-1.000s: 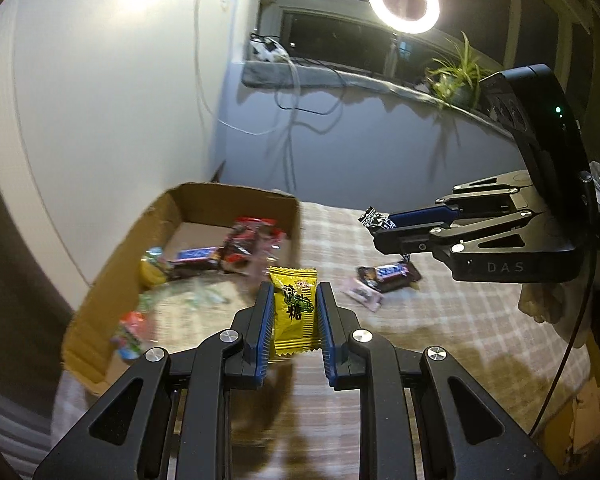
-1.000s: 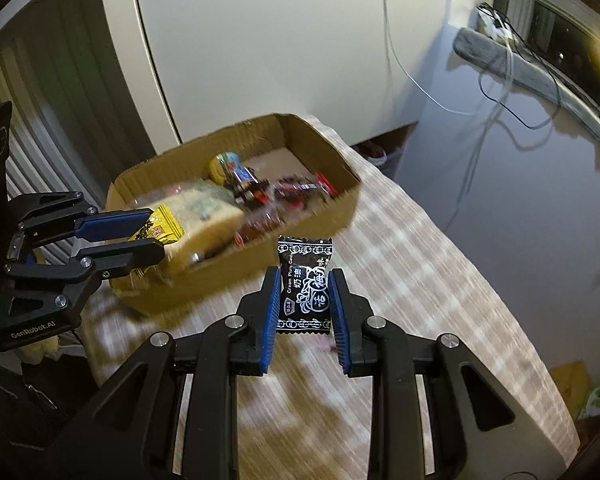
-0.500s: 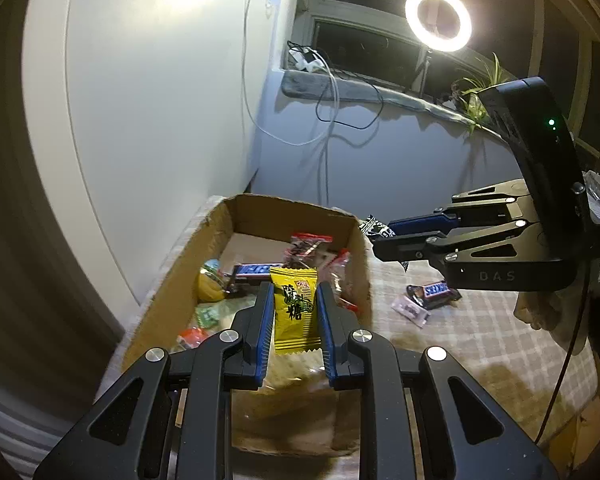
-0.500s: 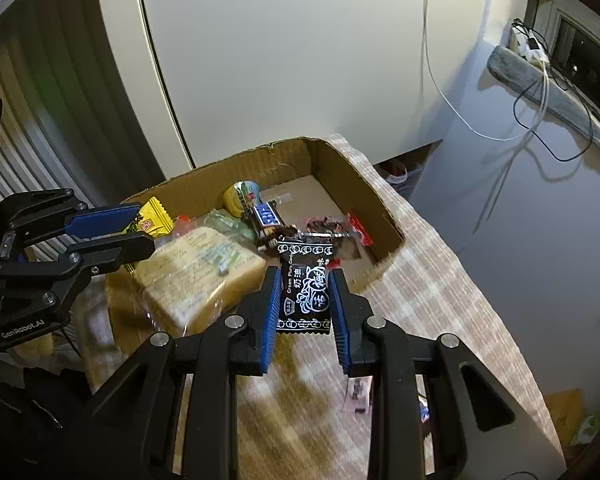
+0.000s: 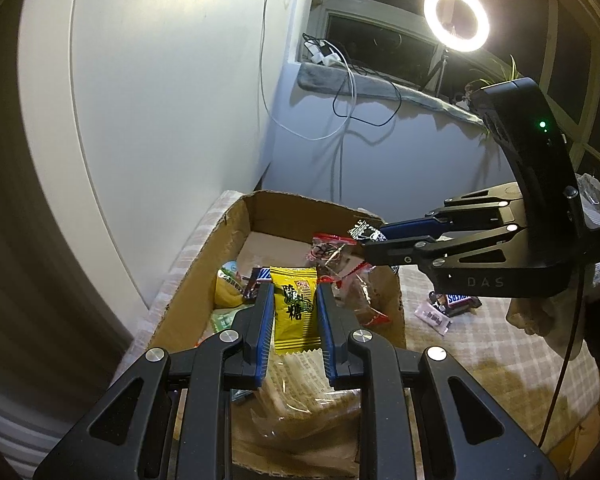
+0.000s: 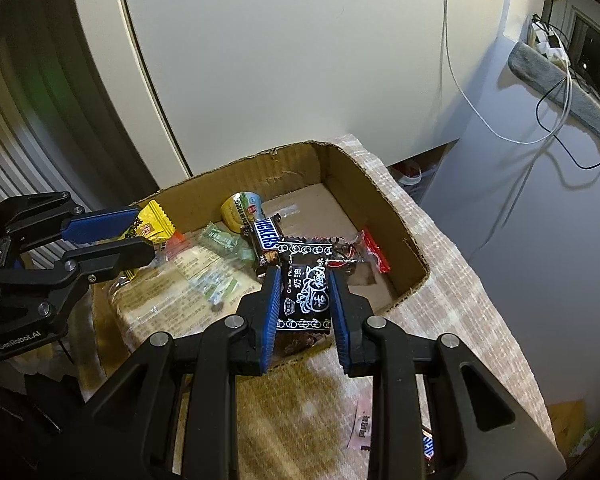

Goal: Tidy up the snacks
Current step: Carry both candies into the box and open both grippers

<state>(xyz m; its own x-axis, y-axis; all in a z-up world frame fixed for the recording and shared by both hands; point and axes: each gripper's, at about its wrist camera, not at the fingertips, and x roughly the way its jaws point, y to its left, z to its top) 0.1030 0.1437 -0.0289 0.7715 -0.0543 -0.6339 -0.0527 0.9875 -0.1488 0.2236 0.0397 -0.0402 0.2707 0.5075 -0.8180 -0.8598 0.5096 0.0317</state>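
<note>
The left gripper (image 5: 292, 316) is clenched on a yellow candy packet (image 5: 294, 312), held over the near end of the cardboard box (image 5: 236, 224). The right gripper (image 6: 305, 300) grips a black plum candy packet (image 6: 306, 294) above the box's near wall. Below lie a bagged bread loaf (image 6: 160, 304), a Snickers bar (image 6: 266, 238) and what looks like 1 red-edged wrapper (image 6: 370, 250). Farther right, 2 snacks (image 5: 446, 306) rest on the checked cloth (image 5: 480, 344).
</note>
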